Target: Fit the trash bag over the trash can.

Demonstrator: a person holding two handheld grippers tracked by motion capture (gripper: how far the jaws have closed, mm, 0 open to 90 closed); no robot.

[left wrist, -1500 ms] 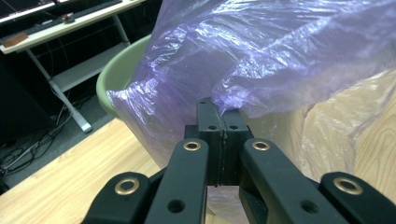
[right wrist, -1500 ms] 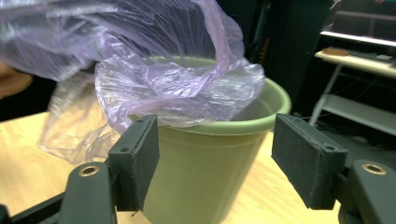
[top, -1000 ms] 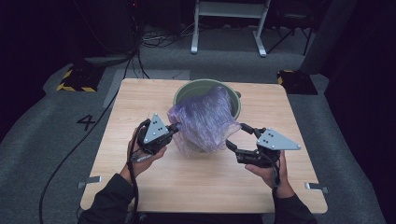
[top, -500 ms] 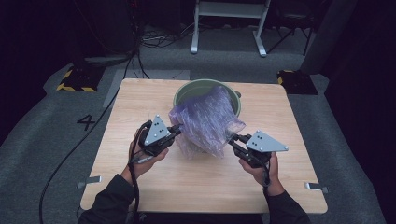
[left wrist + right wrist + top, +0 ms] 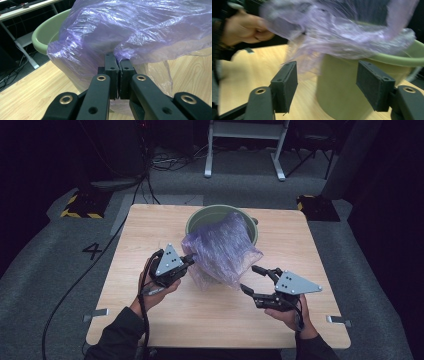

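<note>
A crumpled purple plastic bag point(image 5: 220, 247) lies draped over a green bucket point(image 5: 200, 217) at the back middle of the wooden table point(image 5: 150, 225). My left gripper point(image 5: 189, 261) is shut on the bag's left edge; in the left gripper view the film point(image 5: 140, 30) is pinched between the closed jaws of that gripper point(image 5: 117, 65), with the bucket point(image 5: 47, 32) behind. My right gripper point(image 5: 248, 279) sits just right of the bag's lower corner. Its jaws have just been opening and nothing is between them. In the right gripper view this gripper point(image 5: 328, 82) faces the bucket wall point(image 5: 342, 95) below the blurred bag point(image 5: 332, 35).
Bare tabletop lies in front of the bucket, between the two hands. On the grey floor beyond are black cables point(image 5: 150, 180), a white desk frame point(image 5: 245, 150), two yellow-and-black striped blocks point(image 5: 80, 207), and a painted number 4 point(image 5: 92, 251).
The right gripper came in to the bag's right edge with its jaws closed, then drew back a little toward the person with its jaws apart. The left gripper kept its grip and place.
</note>
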